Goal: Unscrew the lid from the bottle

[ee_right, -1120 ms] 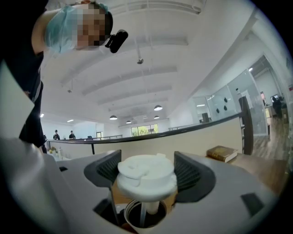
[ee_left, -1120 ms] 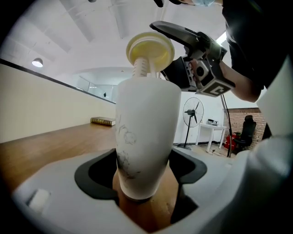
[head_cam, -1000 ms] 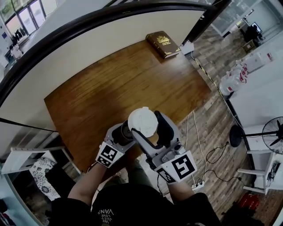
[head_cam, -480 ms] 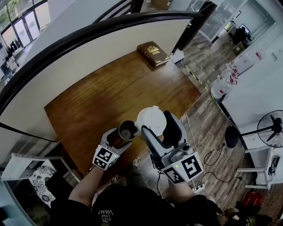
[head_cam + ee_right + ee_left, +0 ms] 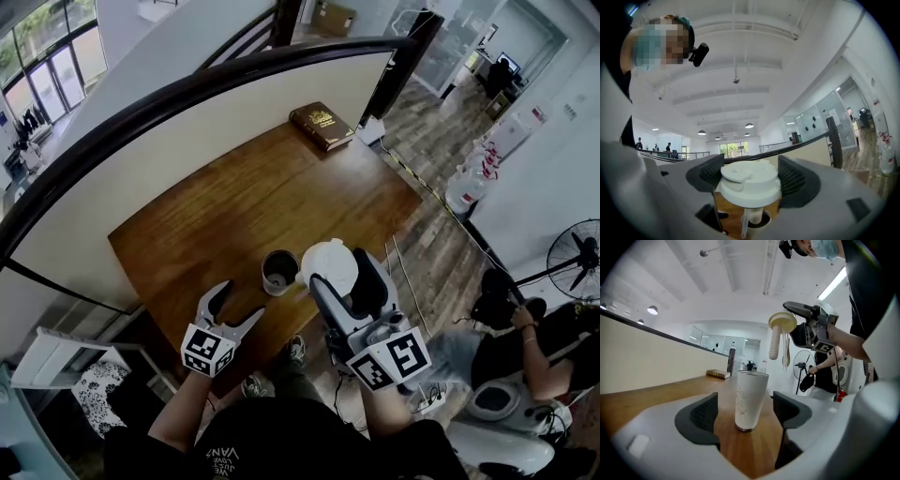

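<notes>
The white bottle (image 5: 278,272) stands upright and open on the wooden table (image 5: 216,206), near its front edge. My left gripper (image 5: 236,305) is open, just behind the bottle and apart from it. In the left gripper view the bottle (image 5: 750,399) stands a little beyond the two dark pads (image 5: 704,416). My right gripper (image 5: 342,281) is shut on the white lid (image 5: 330,266), held in the air to the right of the bottle's mouth. The lid (image 5: 750,183) has a straw hanging from it above the open bottle (image 5: 757,224).
A brown book (image 5: 322,125) lies at the table's far right corner. A cream partition wall (image 5: 187,141) runs along the table's far side. To the right are water jugs (image 5: 466,192), a floor fan (image 5: 574,255) and a seated person (image 5: 525,328).
My left gripper has let go of the bottle and drawn back toward me. The bottle now stands alone on the table. The right gripper still holds the lid, off the bottle.
</notes>
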